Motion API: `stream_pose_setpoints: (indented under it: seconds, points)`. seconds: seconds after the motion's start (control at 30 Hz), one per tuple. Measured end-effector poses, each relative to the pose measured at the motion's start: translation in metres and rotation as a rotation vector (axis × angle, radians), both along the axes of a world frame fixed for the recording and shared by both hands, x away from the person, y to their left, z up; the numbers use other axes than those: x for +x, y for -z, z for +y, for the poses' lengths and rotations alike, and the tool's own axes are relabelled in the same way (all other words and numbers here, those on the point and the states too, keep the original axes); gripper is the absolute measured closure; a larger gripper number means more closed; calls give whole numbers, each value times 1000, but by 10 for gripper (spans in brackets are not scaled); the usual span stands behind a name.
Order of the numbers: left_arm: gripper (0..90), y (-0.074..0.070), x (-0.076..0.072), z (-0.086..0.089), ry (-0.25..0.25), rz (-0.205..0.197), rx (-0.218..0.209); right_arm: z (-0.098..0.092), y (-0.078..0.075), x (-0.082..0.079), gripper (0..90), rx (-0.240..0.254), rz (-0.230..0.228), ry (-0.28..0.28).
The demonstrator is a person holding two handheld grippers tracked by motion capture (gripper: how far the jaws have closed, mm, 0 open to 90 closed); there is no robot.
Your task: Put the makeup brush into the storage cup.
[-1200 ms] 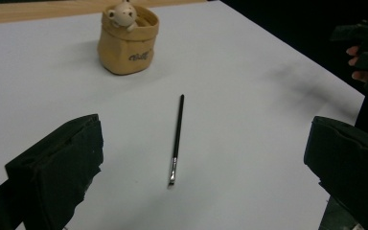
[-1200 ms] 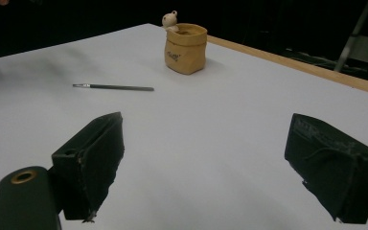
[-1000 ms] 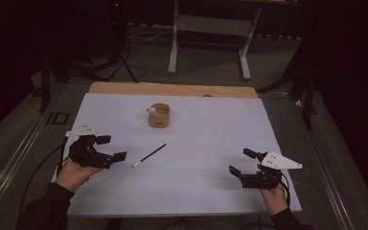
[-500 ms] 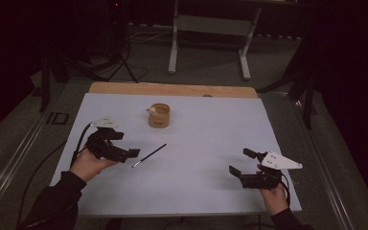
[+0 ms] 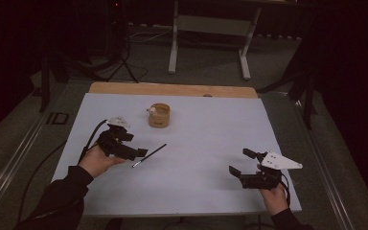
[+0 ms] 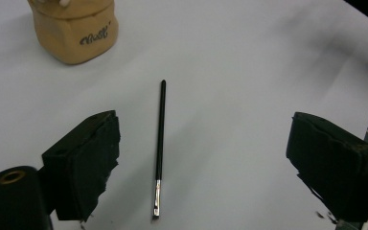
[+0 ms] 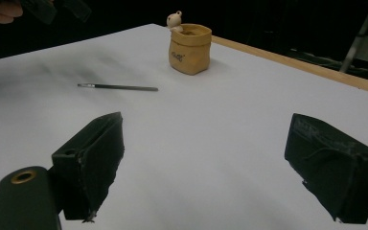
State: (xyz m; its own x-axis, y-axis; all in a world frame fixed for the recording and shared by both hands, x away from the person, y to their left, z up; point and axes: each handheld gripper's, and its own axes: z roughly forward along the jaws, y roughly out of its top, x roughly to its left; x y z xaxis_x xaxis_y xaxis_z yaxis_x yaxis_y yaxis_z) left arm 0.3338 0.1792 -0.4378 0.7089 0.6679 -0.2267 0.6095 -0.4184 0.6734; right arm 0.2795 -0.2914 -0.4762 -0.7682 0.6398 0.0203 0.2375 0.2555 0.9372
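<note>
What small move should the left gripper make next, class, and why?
Probably lower the left gripper and close it on the brush. The brush lies flat on the table between its open jaws, untouched; they have just been closing a little. The pot stands apart beyond its tip.

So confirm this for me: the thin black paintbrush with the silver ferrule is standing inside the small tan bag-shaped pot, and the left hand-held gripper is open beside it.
Not quite. The thin black paintbrush with the silver ferrule lies flat on the white table, apart from the small tan bag-shaped pot, as the left gripper view shows. The left hand-held gripper is open beside it.
</note>
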Motion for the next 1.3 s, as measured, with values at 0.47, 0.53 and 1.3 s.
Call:
stream_pose_setpoints:
  seconds: [0.47,0.53,1.3]
  points:
    - [180,5,11,-11,36,56,60,0,0,0,132,2,1,-3]
    - [196,6,12,-13,43,48,81,0,0,0,131,2,1,-3]
    - [344,25,27,-29,76,151,217,1,0,0,131,0,-2,-5]
